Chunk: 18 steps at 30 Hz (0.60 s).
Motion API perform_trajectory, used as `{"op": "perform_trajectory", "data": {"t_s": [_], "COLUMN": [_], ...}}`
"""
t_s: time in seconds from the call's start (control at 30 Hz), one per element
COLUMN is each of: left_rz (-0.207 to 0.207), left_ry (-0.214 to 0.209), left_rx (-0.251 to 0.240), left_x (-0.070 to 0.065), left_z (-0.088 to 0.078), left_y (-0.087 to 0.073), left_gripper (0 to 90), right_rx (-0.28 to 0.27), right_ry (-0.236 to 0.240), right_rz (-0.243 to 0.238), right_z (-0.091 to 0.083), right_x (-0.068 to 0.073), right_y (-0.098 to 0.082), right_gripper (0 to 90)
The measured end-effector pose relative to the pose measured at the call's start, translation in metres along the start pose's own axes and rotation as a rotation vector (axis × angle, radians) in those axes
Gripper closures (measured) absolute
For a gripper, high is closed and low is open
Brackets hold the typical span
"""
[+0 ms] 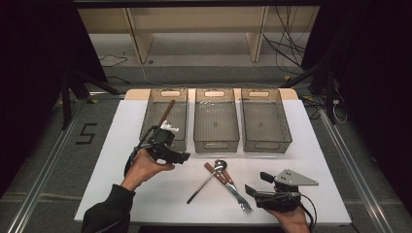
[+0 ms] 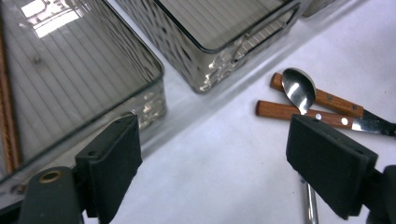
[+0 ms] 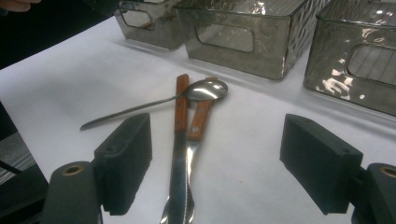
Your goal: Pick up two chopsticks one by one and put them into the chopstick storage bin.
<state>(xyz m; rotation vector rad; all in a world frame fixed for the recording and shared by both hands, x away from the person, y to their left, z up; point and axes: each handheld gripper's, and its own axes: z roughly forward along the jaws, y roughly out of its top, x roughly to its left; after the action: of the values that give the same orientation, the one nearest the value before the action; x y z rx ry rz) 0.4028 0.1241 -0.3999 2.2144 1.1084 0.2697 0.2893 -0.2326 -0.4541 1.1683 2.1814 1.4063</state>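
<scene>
Both grippers gape wide, empty: your left gripper (image 1: 171,151) hangs just left of the spoon (image 1: 219,166), right gripper (image 1: 266,193) just right; spoon bowl rests on two wood-handled utensils (image 1: 228,182), so pinch its bare stem w/ left, lift straight.

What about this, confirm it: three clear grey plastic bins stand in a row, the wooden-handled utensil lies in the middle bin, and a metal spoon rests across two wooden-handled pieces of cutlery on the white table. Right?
One detail is wrong. The wooden-handled utensil lies in the left clear grey plastic bin, not the middle bin, as the high view shows. The rest stands: three bins in a row, and the metal spoon across two wooden-handled pieces of cutlery on the white table.
</scene>
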Motion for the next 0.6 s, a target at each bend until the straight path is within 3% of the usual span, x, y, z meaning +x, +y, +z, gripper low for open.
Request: {"op": "perform_trajectory", "data": {"t_s": [0.27,0.6], "left_rz": [0.022,0.054], "left_ry": [-0.025,-0.042], "left_rx": [0.041,0.098], "left_x": [-0.019,-0.037], "left_z": [0.012,0.023], "left_y": [-0.014,-0.020], "left_gripper": [16.4,17.2], "right_rx": [-0.009,-0.010], "right_ry": [-0.002,-0.003], "right_rz": [-0.003,0.001], "right_z": [-0.002,-0.003], "right_x": [0.001,0.001], "right_y": [0.001,0.001], "right_gripper": [25.7,25.6]}}
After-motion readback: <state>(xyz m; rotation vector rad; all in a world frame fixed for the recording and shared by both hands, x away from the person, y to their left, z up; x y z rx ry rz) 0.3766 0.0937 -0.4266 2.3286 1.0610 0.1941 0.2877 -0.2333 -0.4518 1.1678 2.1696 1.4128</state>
